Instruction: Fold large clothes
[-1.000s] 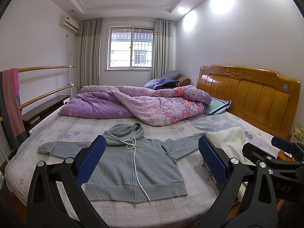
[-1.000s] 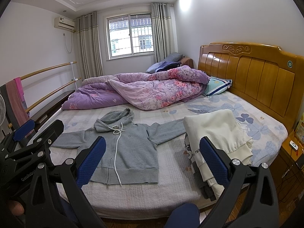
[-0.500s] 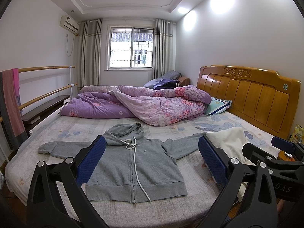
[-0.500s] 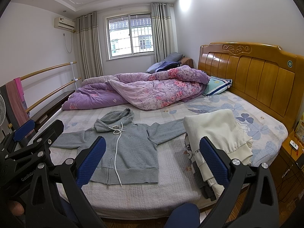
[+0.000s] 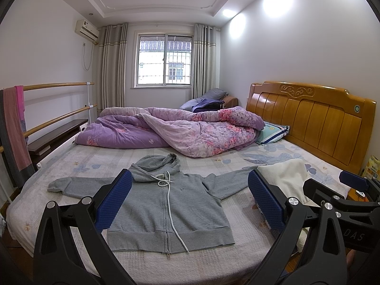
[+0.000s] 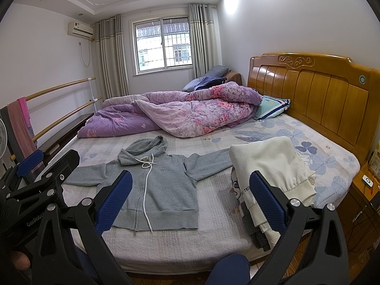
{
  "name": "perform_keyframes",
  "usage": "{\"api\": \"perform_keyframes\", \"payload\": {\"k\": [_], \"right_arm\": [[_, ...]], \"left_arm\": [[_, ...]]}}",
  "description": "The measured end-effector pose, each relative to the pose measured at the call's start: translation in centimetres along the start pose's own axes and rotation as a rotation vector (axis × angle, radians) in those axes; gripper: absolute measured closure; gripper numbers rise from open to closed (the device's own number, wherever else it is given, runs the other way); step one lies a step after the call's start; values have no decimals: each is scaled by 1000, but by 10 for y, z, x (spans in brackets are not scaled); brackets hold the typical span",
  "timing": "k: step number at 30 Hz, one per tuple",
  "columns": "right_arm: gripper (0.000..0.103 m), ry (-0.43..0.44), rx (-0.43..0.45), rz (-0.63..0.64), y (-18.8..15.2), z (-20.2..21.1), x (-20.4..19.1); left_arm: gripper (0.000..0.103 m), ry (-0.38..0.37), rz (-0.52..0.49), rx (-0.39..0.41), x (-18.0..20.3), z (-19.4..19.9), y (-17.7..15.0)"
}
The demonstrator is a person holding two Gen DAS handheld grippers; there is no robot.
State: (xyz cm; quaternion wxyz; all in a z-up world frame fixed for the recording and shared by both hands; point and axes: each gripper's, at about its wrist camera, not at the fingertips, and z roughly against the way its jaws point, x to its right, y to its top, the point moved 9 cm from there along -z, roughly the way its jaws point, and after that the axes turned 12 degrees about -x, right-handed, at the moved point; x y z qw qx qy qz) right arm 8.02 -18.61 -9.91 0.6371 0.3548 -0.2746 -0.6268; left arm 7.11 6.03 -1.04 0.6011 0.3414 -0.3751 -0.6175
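A grey zip hoodie (image 5: 171, 204) lies flat on the bed, front up, sleeves spread, hood toward the quilt; it also shows in the right wrist view (image 6: 161, 185). My left gripper (image 5: 190, 201) is open and empty, held above the bed's near edge in front of the hoodie. My right gripper (image 6: 190, 201) is open and empty, to the right of the hoodie's hem. The left gripper also shows at the left of the right wrist view (image 6: 35, 180), and the right gripper at the right of the left wrist view (image 5: 342, 194).
A stack of folded clothes with a cream top (image 6: 270, 166) sits on the bed's right near corner. A purple floral quilt (image 5: 180, 130) is bunched at the far side. A wooden headboard (image 5: 313, 121) stands right, wooden rails (image 5: 54, 116) left, and a nightstand (image 6: 363, 190) far right.
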Motion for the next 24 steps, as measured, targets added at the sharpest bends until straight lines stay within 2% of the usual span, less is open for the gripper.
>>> {"api": "perform_keyframes", "payload": {"k": [24], "right_arm": [[8,2,-3,-1,-1,-1,0]], "left_arm": [[5,8,-10,6,-4,-1,-2]]}}
